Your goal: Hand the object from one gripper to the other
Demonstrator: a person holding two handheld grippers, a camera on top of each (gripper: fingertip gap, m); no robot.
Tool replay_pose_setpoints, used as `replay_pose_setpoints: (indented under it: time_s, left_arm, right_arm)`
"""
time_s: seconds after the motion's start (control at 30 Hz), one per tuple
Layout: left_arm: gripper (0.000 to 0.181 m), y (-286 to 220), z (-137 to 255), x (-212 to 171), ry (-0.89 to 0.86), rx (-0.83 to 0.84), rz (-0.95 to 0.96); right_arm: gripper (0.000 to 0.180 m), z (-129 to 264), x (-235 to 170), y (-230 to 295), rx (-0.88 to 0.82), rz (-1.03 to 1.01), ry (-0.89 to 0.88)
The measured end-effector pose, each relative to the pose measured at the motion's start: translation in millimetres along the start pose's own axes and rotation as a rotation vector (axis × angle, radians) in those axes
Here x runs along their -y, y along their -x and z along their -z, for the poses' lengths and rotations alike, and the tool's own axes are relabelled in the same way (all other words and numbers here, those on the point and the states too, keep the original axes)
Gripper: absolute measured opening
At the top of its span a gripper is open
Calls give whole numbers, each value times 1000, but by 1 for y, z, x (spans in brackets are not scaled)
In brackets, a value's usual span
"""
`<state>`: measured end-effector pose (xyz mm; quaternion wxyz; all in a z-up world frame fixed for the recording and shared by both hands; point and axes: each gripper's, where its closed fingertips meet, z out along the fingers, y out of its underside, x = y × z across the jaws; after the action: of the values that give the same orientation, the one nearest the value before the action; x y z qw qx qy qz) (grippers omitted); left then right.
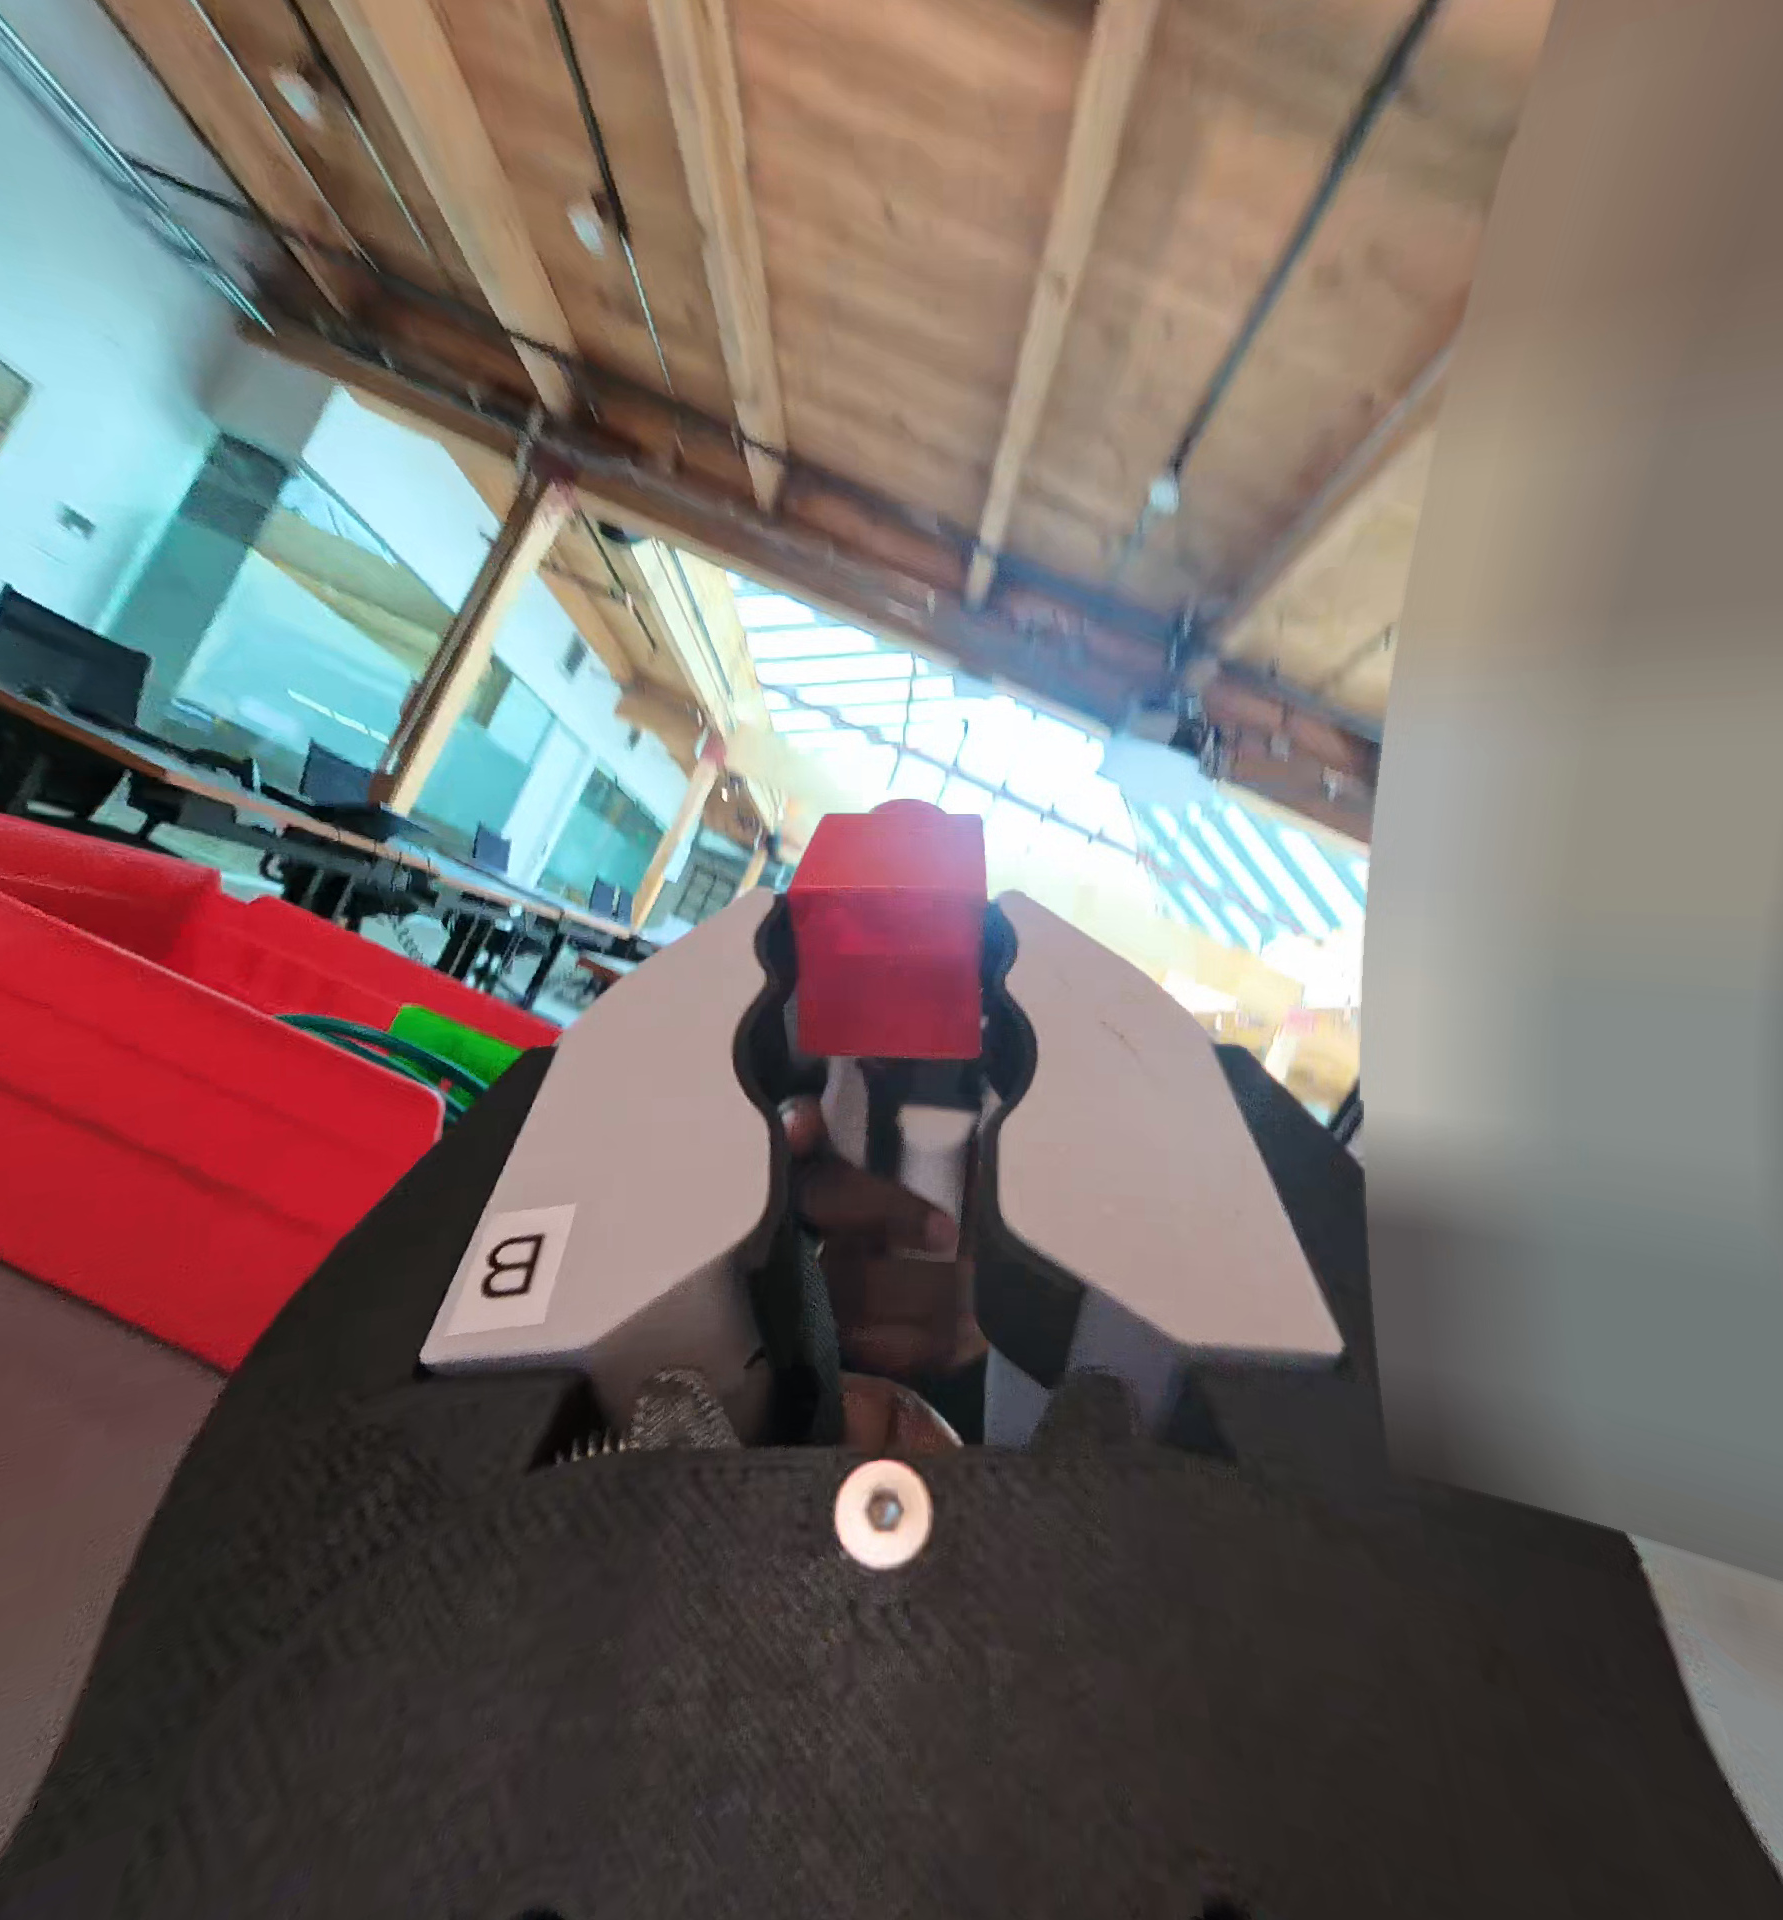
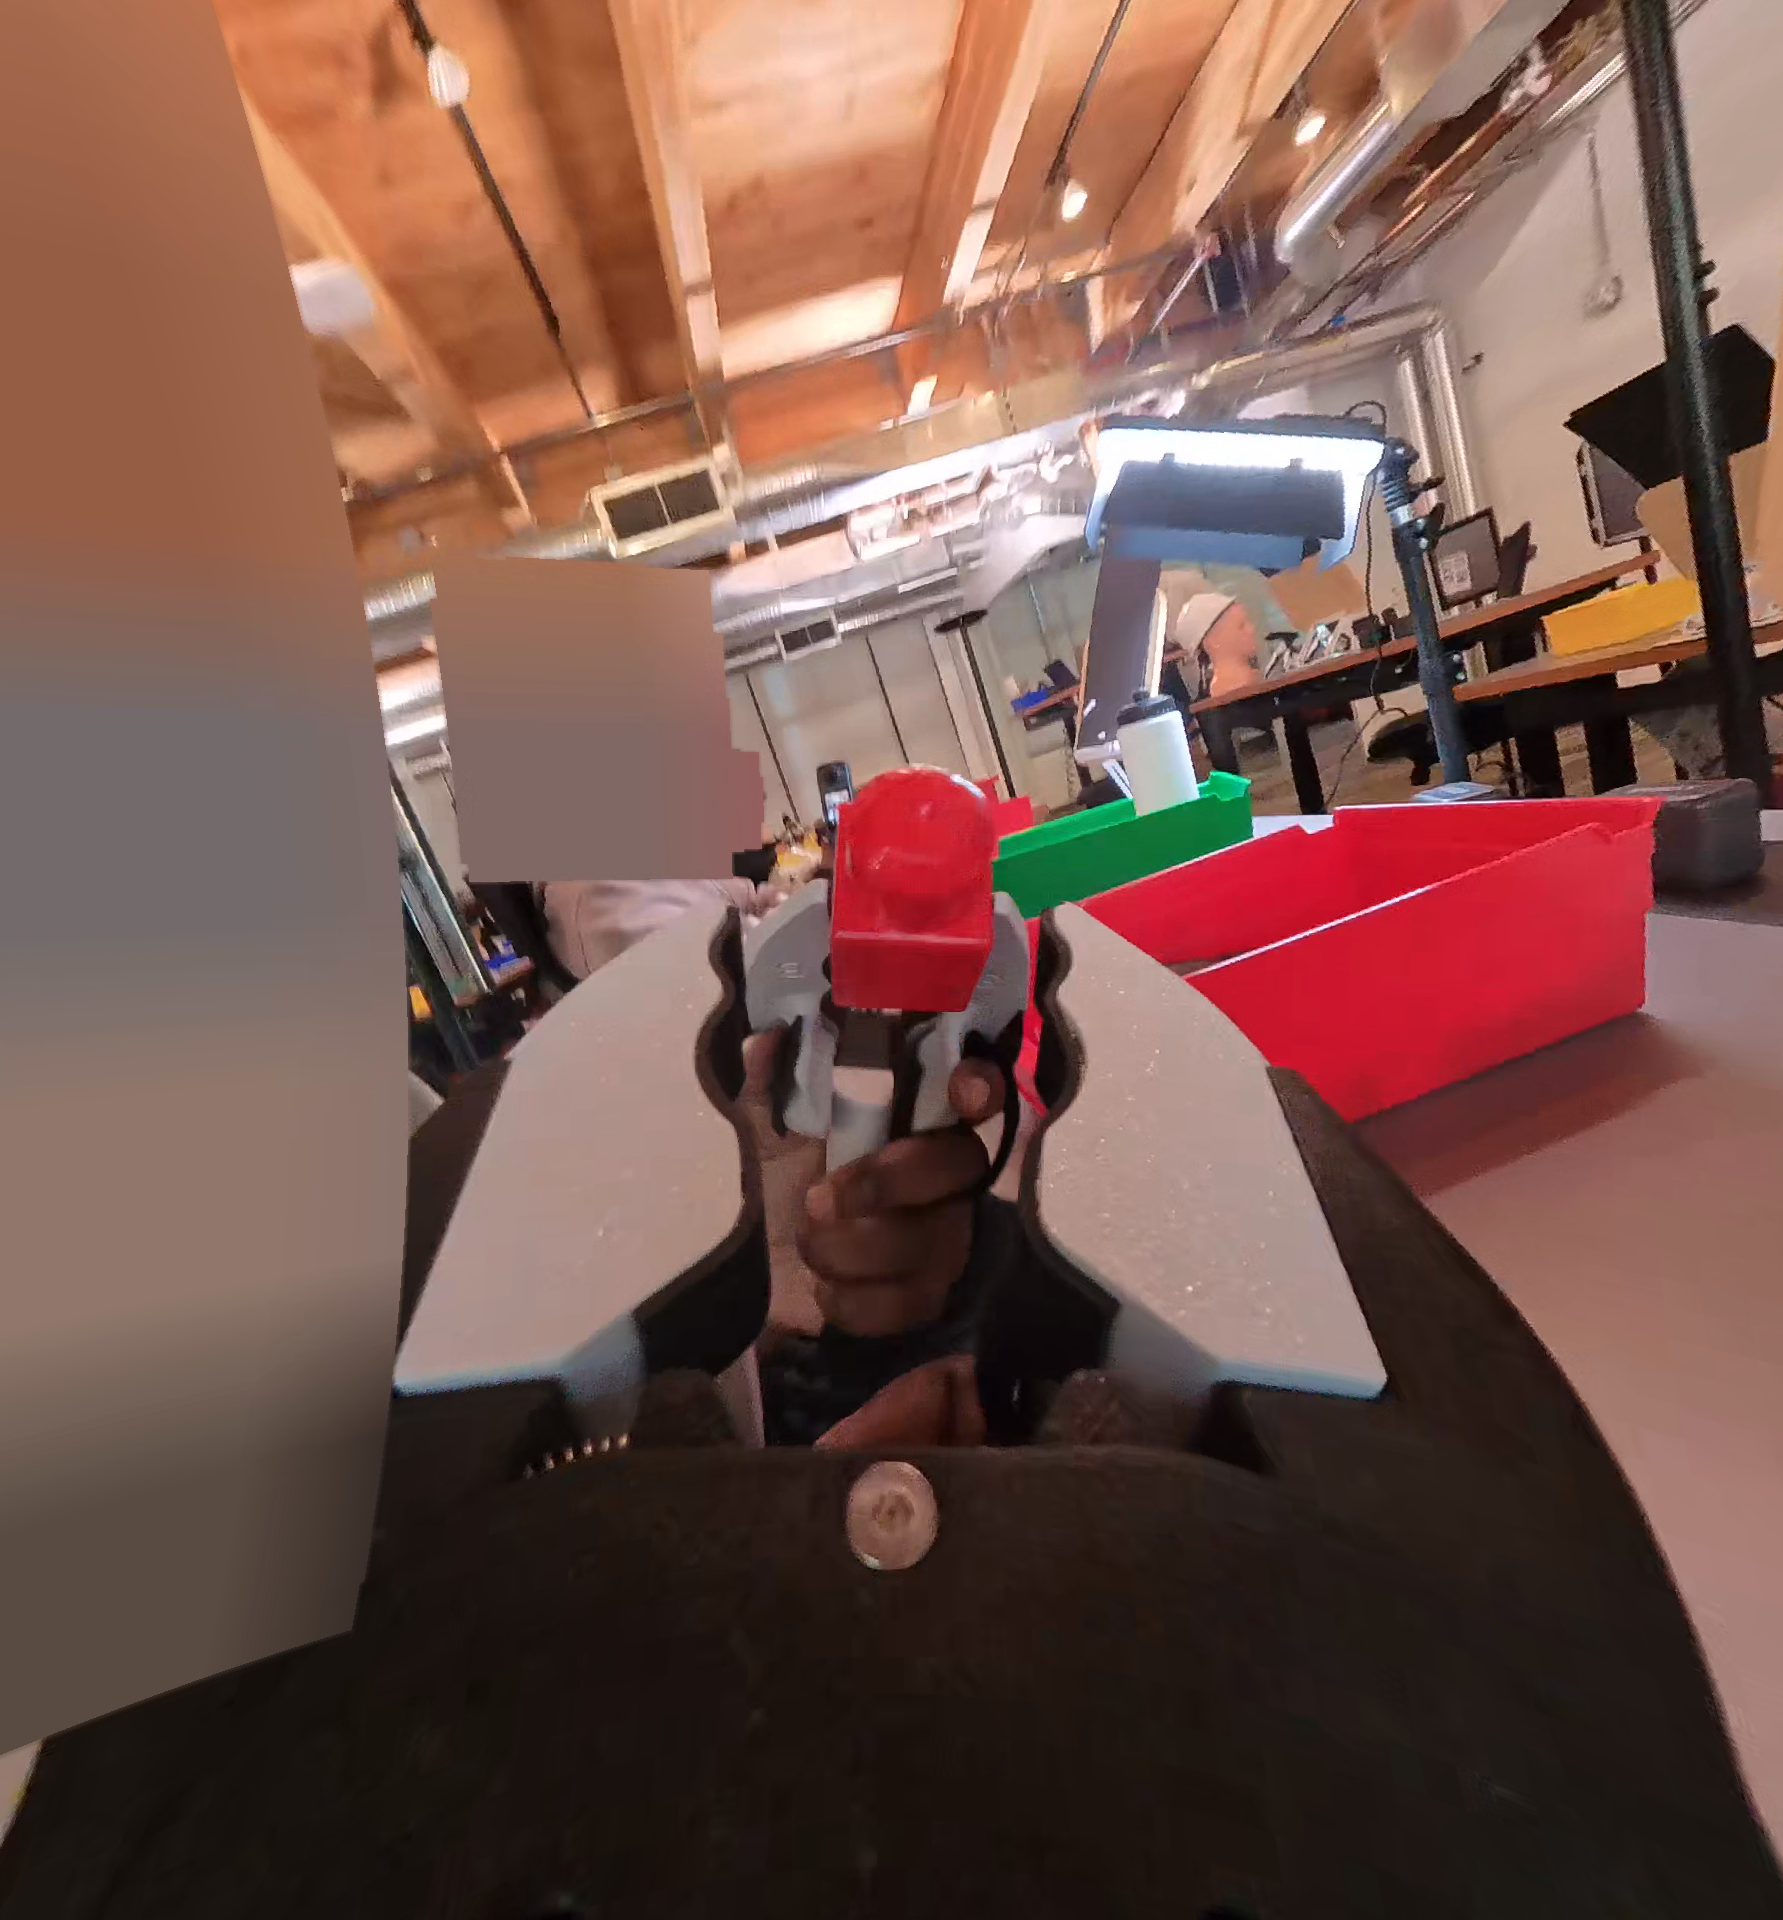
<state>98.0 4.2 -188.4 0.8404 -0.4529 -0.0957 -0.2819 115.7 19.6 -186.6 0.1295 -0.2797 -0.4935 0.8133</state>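
The object is a red block [image 1: 887, 966] with a round knob on top. My left gripper [image 1: 887, 925] is shut on it, the block pinched between the fingertips and held up in the air. In the right wrist view the same block [image 2: 913, 925] shows in the left gripper's small grey fingers [image 2: 793, 987], with a hand below. My right gripper [image 2: 892, 930] is open, its two wide grey fingers standing either side of the block without touching it. Through the left gripper's gap I see part of the right gripper [image 1: 918, 1143] and a hand.
A red bin [image 2: 1386, 935] sits on the grey table [image 2: 1593, 1247] to the right, a green bin [image 2: 1126, 842] with a white bottle [image 2: 1157, 748] behind it. In the left wrist view a red bin [image 1: 139, 1039] lies at left. Less than 4 cm separates the two grippers' tips.
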Motion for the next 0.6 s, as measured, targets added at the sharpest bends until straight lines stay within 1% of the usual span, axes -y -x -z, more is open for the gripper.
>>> replay_pose_setpoints:
  time_s: [0.03,0.13,0.17,0.23,0.27,0.43,0.53,0.6]
  left_arm:
    - [34,2,0,1,-38,6,25]
    - [34,3,-3,-2,-79,19,53]
    - [34,2,-4,-5,-74,16,57]
    - [34,0,-6,-9,-60,0,75]
    - [35,-1,-7,-10,-48,-3,74]
    - [36,-4,-4,-21,150,-48,59]
    - [37,-8,2,-33,301,-71,9]
    - [37,-11,4,-35,326,-79,-35]
  right_arm:
    - [55,-3,-1,-2,-1,-18,-15]
    - [57,-10,-7,-4,-11,-32,-25]
    - [53,-10,-7,-5,-13,-30,-33]
    - [33,-8,-5,-6,-24,-12,-56]
    - [33,-7,-5,-6,-22,-6,-44]
    - [33,1,-12,2,15,47,105]
    - [33,5,-21,6,25,76,213]
    - [33,6,-24,6,19,90,246]
